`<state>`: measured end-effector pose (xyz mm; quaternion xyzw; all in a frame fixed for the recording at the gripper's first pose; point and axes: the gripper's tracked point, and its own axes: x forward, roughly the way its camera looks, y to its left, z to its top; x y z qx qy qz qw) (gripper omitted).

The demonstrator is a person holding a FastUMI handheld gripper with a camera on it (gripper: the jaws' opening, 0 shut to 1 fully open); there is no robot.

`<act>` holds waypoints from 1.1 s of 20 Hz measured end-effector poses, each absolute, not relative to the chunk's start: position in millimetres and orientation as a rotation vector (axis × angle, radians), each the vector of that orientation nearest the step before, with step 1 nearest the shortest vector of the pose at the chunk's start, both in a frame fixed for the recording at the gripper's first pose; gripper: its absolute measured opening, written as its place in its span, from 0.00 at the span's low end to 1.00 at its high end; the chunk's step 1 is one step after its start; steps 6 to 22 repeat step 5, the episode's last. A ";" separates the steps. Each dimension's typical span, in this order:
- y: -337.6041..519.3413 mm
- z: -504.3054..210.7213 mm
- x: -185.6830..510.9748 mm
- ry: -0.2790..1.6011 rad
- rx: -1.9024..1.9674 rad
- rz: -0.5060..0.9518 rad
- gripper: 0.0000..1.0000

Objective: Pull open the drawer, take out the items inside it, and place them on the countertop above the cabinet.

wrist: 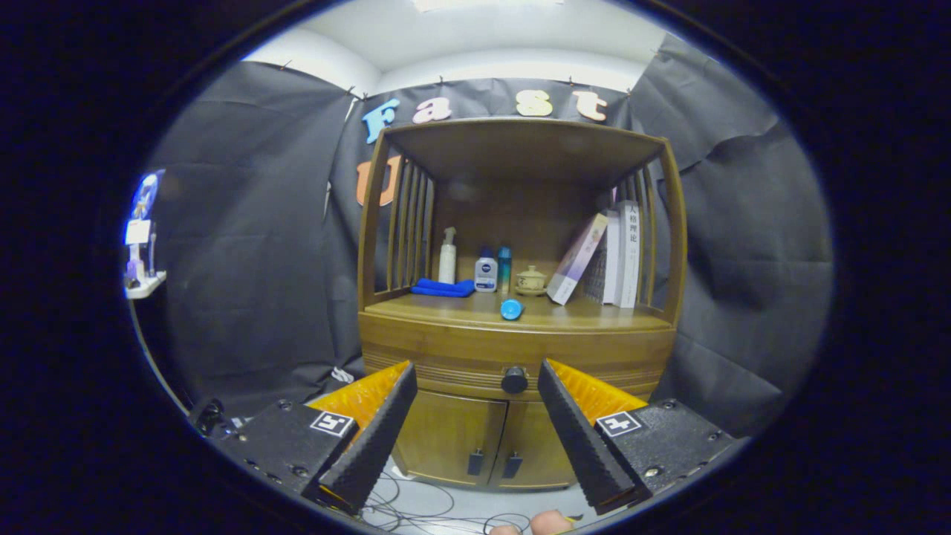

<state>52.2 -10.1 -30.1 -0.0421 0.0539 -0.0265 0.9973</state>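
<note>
It was a staged recording booth: black cloth walls (245,245) hung around a wooden cabinet (513,349), cables (416,505) at six o'clock.

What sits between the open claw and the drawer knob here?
Nothing visible. The claw is open, its fingers either side of the dark knob on the shut drawer, with only open air ahead of them. The blue cap lies higher, on the countertop.

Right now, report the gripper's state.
Gripper: open, holding nothing; drawer knob sits between and beyond its fingers.

cabinet (513,349): glossy wood | gripper (475,386) fingers (572,423): ribbed, matt black
</note>
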 end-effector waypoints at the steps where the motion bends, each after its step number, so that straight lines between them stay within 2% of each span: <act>1: -10.8 -29.1 44.7 0.103 -0.078 -0.053 1.00; 5: -13.4 -28.4 20.8 0.071 -0.079 -0.051 1.00; 22: -13.4 -28.4 20.8 0.071 -0.079 -0.051 1.00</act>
